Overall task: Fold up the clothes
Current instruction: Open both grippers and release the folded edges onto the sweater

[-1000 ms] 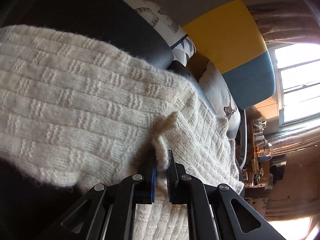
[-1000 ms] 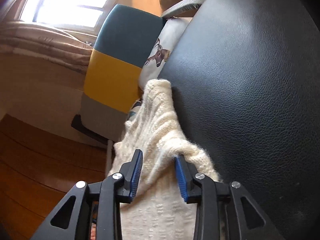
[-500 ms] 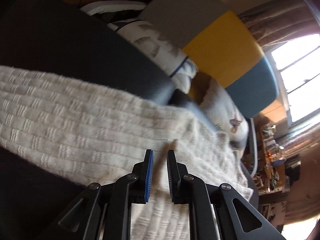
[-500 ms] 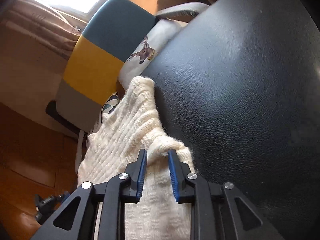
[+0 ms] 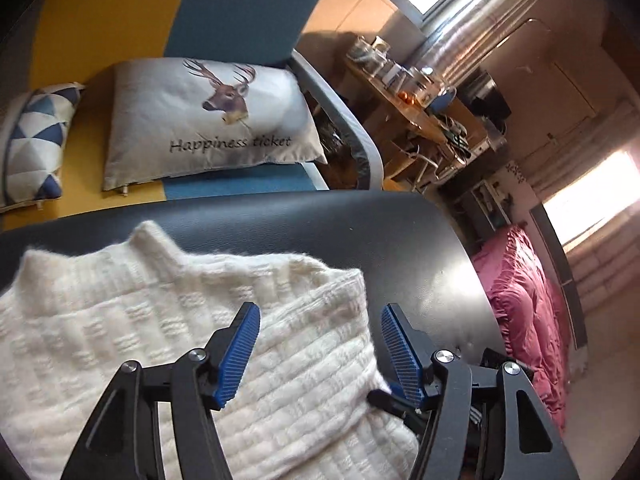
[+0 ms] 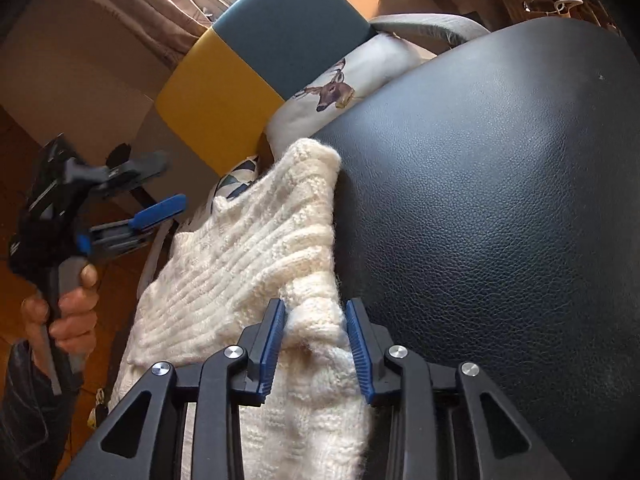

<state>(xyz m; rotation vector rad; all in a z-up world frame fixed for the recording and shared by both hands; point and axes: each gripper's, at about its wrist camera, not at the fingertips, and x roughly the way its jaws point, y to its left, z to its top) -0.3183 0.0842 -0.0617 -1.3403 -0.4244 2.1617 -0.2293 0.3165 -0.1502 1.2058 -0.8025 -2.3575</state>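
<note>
Cream knit sweater (image 5: 168, 344) lies folded on the black counter (image 6: 500, 208). Left claw (image 5: 320, 340) is spread, empty. Right claw (image 6: 316, 340) is parted around a knit ridge at 6 o'clock; clamp it firmly before lifting.

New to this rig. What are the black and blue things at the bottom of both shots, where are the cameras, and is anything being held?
No robot arm here: a person holds a two-finger tool in each hand, with a fisheye camera on each looking along its jaws. In the left wrist view, the left gripper is wide open above a cream knitted sweater lying on a black leather surface. In the right wrist view, the right gripper has its jaws open around a bunched fold of the sweater, not clamped. That view also shows the person's hand holding the left tool.
</note>
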